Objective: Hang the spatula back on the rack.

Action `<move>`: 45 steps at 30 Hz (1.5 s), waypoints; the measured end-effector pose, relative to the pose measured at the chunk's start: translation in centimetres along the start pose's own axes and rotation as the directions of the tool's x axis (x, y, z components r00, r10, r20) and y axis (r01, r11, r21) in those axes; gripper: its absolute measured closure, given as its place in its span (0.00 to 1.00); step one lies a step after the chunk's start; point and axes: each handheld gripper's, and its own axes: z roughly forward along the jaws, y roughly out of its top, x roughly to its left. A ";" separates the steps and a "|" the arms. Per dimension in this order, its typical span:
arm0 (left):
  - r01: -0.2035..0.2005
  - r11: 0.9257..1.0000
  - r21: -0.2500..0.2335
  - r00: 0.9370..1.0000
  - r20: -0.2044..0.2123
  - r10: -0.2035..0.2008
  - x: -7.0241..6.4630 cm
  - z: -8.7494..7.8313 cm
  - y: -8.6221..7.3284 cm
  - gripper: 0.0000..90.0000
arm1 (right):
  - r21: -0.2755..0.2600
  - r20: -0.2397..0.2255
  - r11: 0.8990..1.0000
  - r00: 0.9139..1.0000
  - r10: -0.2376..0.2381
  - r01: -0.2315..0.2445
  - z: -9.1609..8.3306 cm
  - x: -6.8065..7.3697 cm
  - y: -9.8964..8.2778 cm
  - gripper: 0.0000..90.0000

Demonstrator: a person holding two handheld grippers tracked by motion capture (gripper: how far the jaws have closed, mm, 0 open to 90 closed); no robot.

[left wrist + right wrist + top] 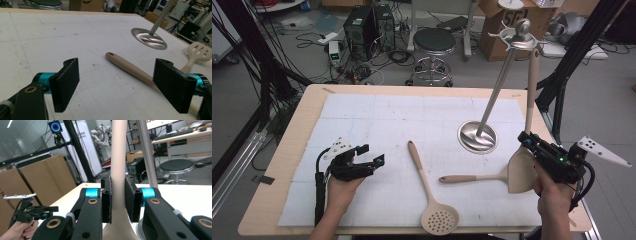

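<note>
Right tongs [118, 202] clamped on stiff, light, smooth spatula [523, 170] neck, handle toward 12 o'clock; left tongs [120, 85] wide, empty

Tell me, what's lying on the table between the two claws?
In the high view, between the left claw and the right claw lie a perforated skimmer and a slotted turner.

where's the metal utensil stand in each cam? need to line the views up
High view: metal stand right of centre, round base on the white mat, pole leaning up to the hooks at top right.
Left gripper view: upper right, shiny round base with the pole's foot.
Right gripper view: its grey pole, top centre-right, just right of the gripped spatula handle.
Shared landmark: black stool.
</note>
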 end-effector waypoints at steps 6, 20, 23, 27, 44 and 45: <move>-0.001 1.000 0.001 1.000 0.000 0.001 0.0 0.0 0.0 0.24 | 0.036 0.007 0.999 1.000 0.006 -0.007 1.1 -0.4 0.0 0.80; 0.003 1.000 -0.010 1.000 -0.003 -0.003 0.1 -0.1 0.0 0.24 | -0.036 0.043 0.999 0.999 0.032 -0.030 2.7 -0.6 2.0 0.62; 0.003 1.000 -0.012 1.000 -0.002 -0.003 0.1 -0.2 0.0 0.24 | -0.078 0.046 0.996 0.998 0.036 -0.033 2.8 -0.8 3.1 0.62; 0.006 1.000 -0.011 1.000 -0.008 -0.006 0.2 -0.2 0.0 0.24 | -0.119 0.048 0.993 0.998 0.027 -0.021 3.1 -0.8 4.6 0.62; 0.010 1.000 -0.019 1.000 -0.015 -0.010 0.4 -0.3 0.1 0.24 | -0.252 0.039 0.966 0.997 0.067 -0.055 4.5 -1.3 9.0 0.62; 0.011 1.000 -0.019 1.000 -0.014 -0.011 0.4 -0.3 0.1 0.24 | -0.257 0.042 0.965 0.997 0.068 -0.055 4.6 -1.3 9.2 0.62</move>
